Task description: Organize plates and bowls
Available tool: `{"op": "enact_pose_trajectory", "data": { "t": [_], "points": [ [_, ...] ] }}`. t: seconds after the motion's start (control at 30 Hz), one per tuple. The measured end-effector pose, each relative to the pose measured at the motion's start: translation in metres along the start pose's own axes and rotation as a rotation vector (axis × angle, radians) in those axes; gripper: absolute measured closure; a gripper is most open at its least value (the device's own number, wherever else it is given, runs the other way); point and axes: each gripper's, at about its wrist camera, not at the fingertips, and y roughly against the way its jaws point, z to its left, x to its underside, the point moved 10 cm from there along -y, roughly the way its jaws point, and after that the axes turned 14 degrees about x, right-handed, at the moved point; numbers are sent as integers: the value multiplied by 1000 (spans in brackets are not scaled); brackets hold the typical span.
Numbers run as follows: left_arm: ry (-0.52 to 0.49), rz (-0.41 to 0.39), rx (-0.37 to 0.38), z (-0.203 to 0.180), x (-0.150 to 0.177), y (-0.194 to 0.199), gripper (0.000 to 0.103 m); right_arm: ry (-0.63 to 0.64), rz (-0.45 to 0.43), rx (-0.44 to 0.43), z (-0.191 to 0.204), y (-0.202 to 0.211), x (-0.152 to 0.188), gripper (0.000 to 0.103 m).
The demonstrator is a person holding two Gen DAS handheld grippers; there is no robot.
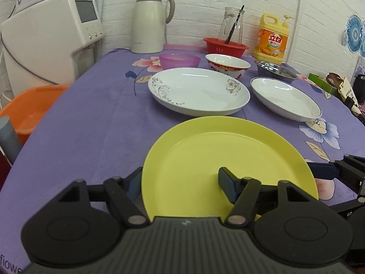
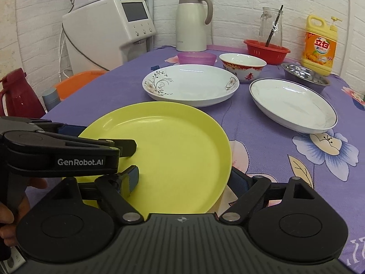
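Spread beneath everything a purple flowered tablecloth [image 1: 79, 137], with a white water dispenser [image 1: 57, 34] off its far left edge. Held the round yellow plastic plate [image 1: 205, 150] between both tools: left gripper [image 1: 180, 181] clamped across its left rim, one finger outside, one on the floor of the plate. Straddled the right rim likewise with the right gripper [image 2: 186, 178]; could not tell whether its pads pressed. Beyond the jaws lay a white flower-patterned plate [image 1: 198, 91] and a white blue-rimmed plate [image 1: 285, 98], apart from each other. Showed only from the right wrist: a dark red thermos jug [image 2: 18, 96] and a hand [image 2: 9, 217]. Only from the left: a small green box [image 1: 319, 82].
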Motion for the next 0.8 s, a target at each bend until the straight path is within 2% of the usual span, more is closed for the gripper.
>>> {"op": "enact_pose_trajectory", "data": {
  "t": [0.17, 0.23, 0.3, 0.37, 0.53, 0.8],
  "points": [
    [4, 0, 4, 1, 7, -1, 28, 5, 15, -21, 5, -3, 8, 0],
    [26, -2, 31, 3, 5, 0, 25, 8, 17, -37, 6, -3, 7, 0],
    [64, -32, 72, 7, -3, 7, 18, -28, 30, -70, 1, -1, 5, 0],
    [73, -69, 71, 14, -15, 15, 12, -85, 16, -88, -9, 3, -1, 0],
    [35, -120, 46, 35, -56, 28, 11, -113, -53, -40, -33, 11, -25, 0],
    [-72, -276, -10, 68, -160, 66, 6, -77, -55, -66, -34, -12, -55, 0]
  ]
}}
